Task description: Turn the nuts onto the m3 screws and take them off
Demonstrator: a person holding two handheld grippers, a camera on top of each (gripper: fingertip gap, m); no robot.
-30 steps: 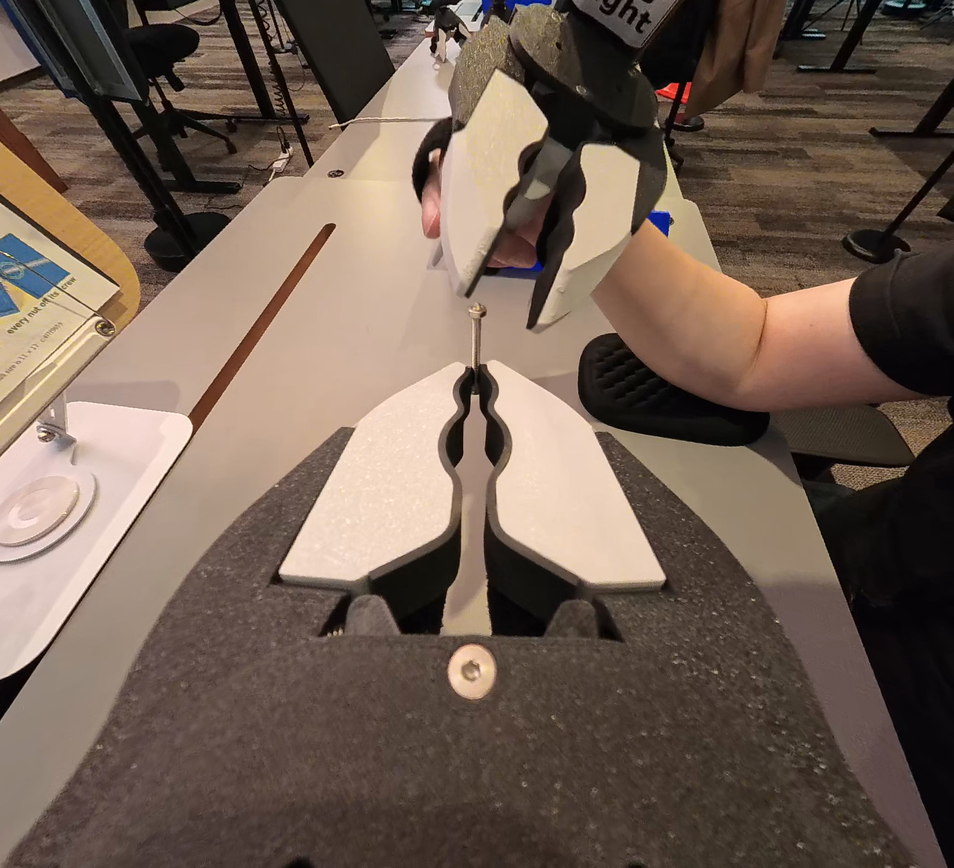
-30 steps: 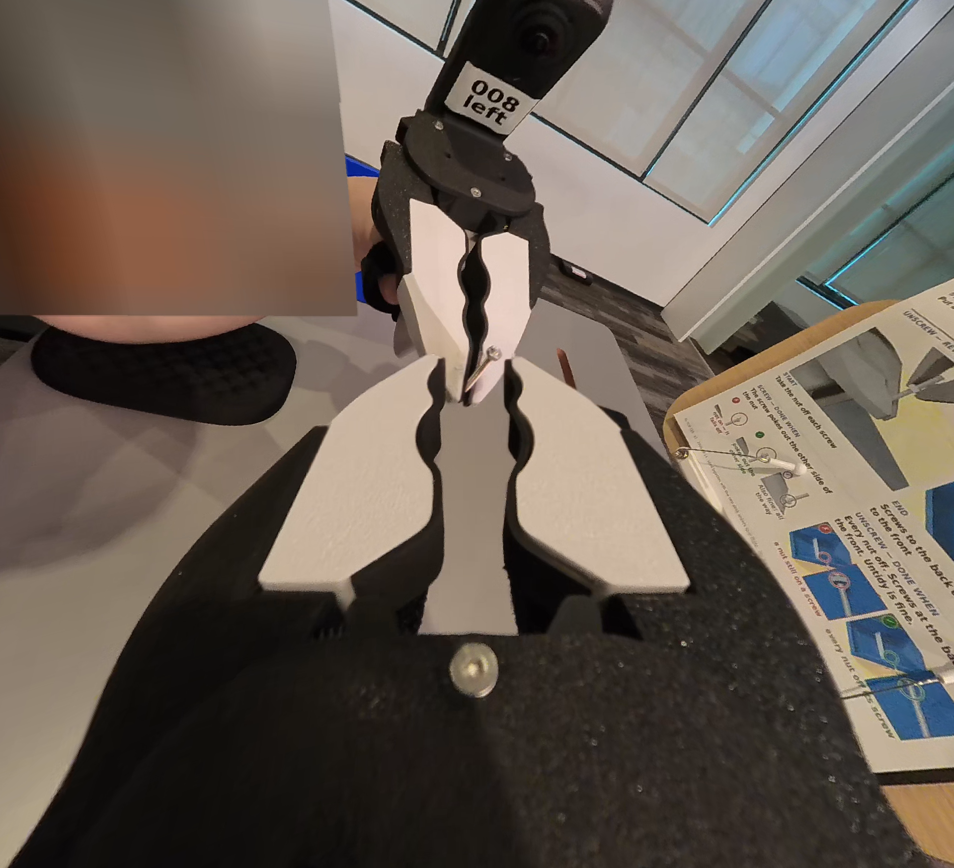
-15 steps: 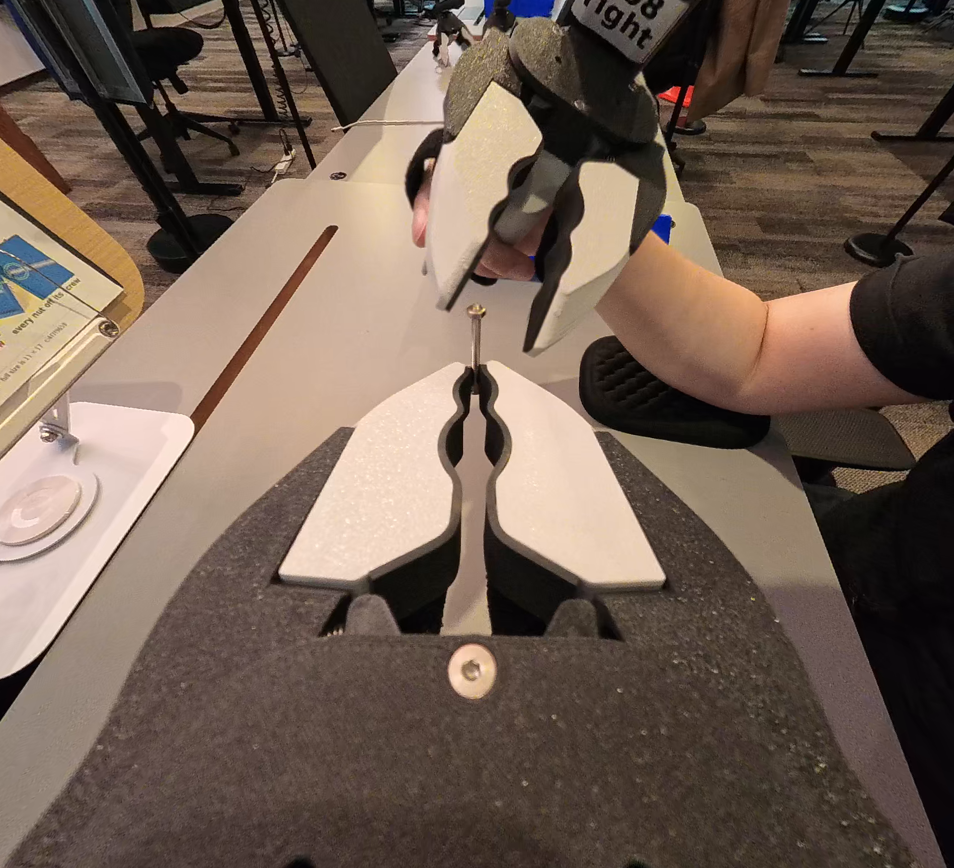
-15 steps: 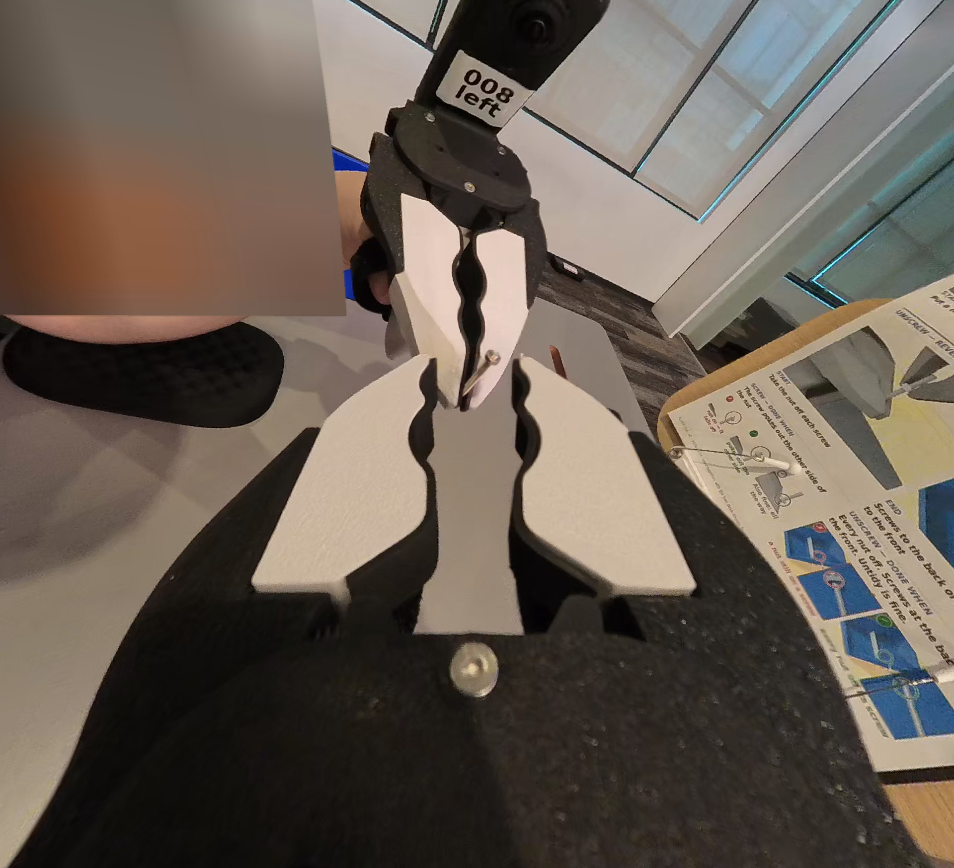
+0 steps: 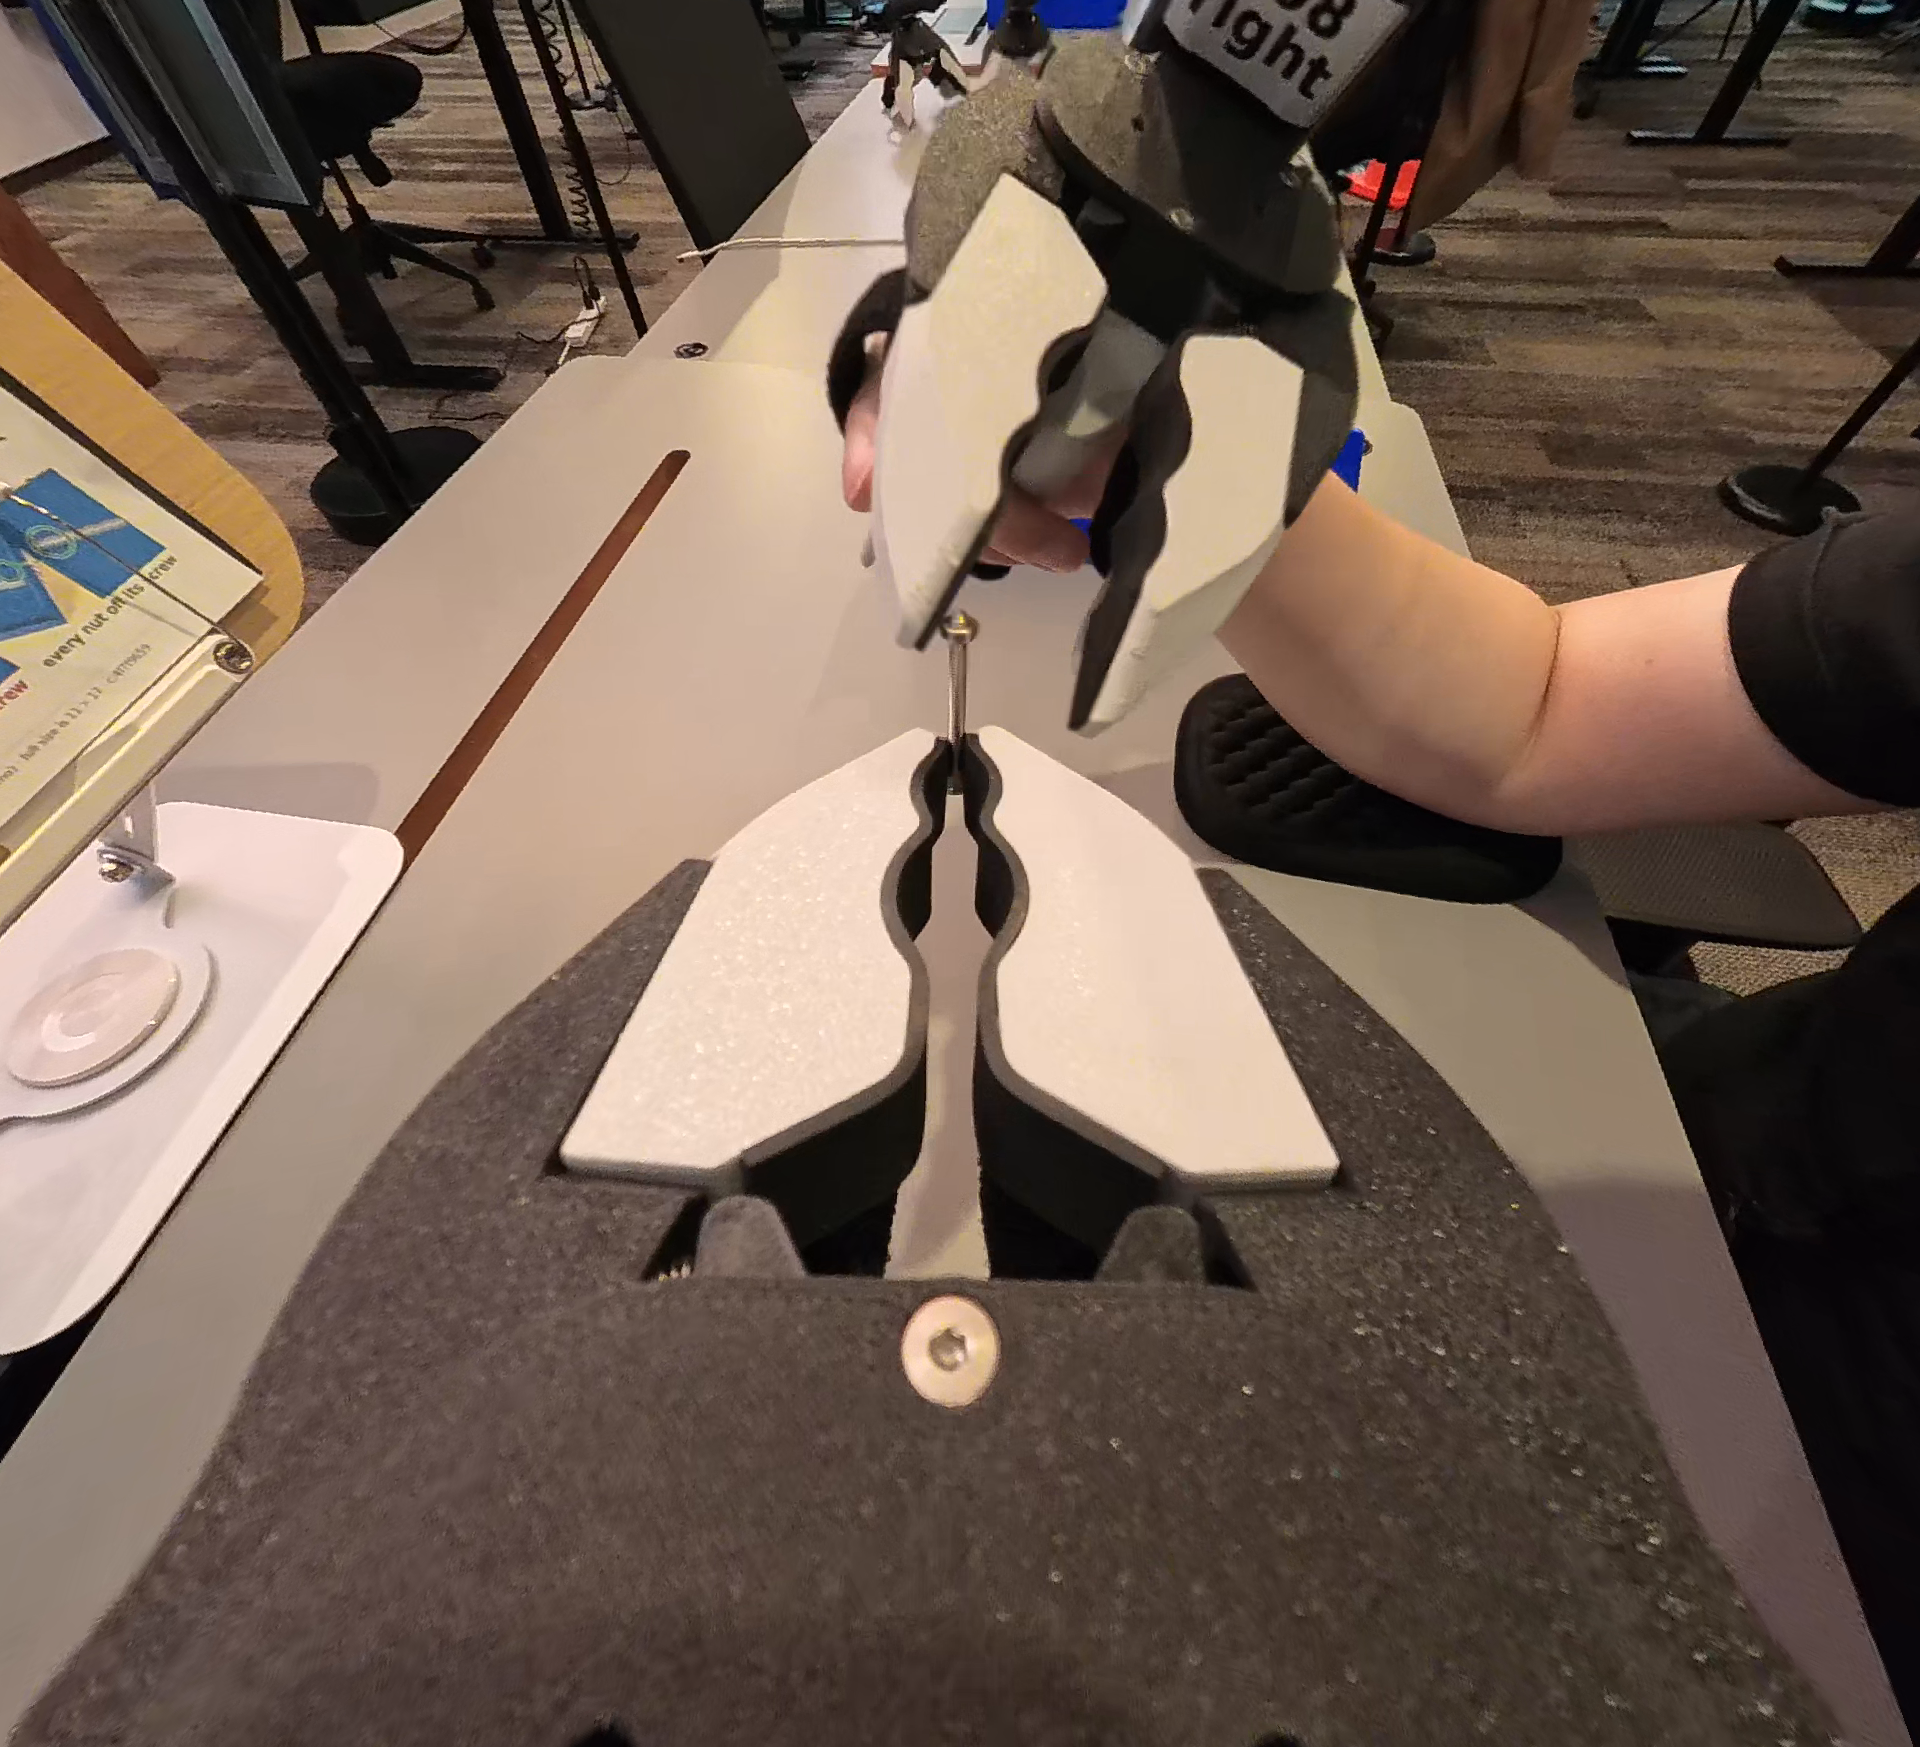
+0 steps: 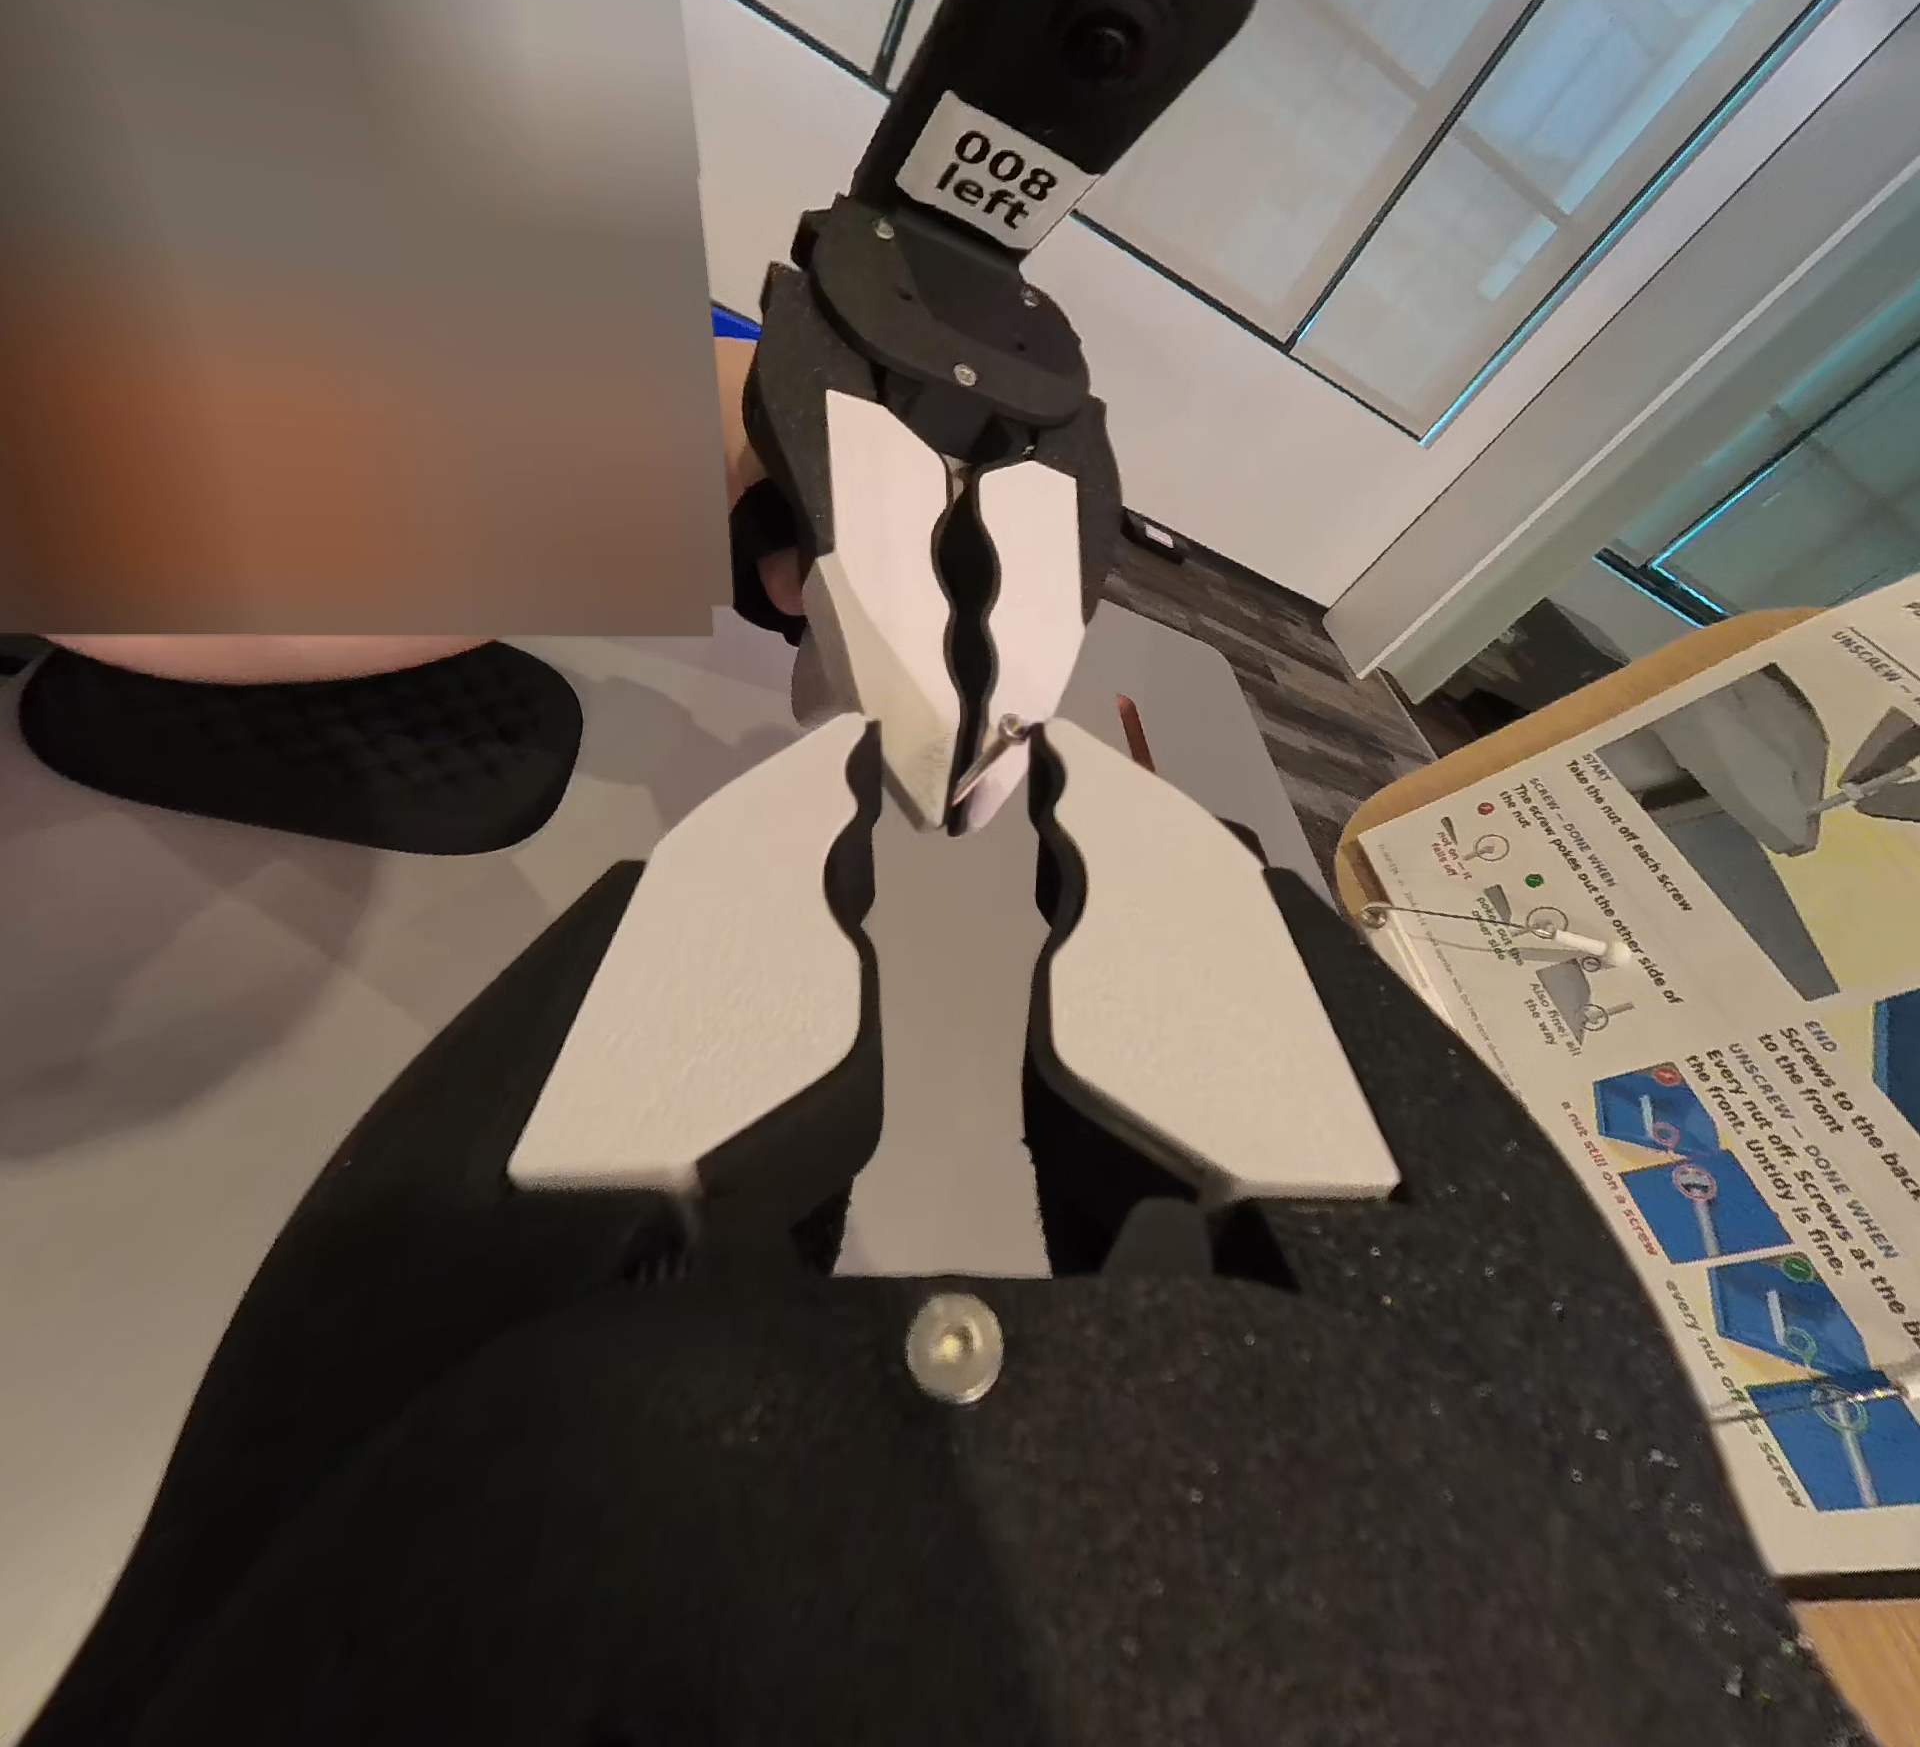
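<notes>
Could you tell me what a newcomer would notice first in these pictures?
Probably the thin screw standing upright, pinched at the tips of the shut left gripper. Just above it the open right gripper hangs, one fingertip beside the screw's head; a black wrist pad lies on the grey table.

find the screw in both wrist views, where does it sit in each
Left wrist view: the screw stands upright at centre, pinched at the tips of the left gripper, its head by a finger of the open right gripper.
Right wrist view: the screw is above centre, slanted, at the left gripper's tips.
Shared landmark: the black wrist rest.
</notes>
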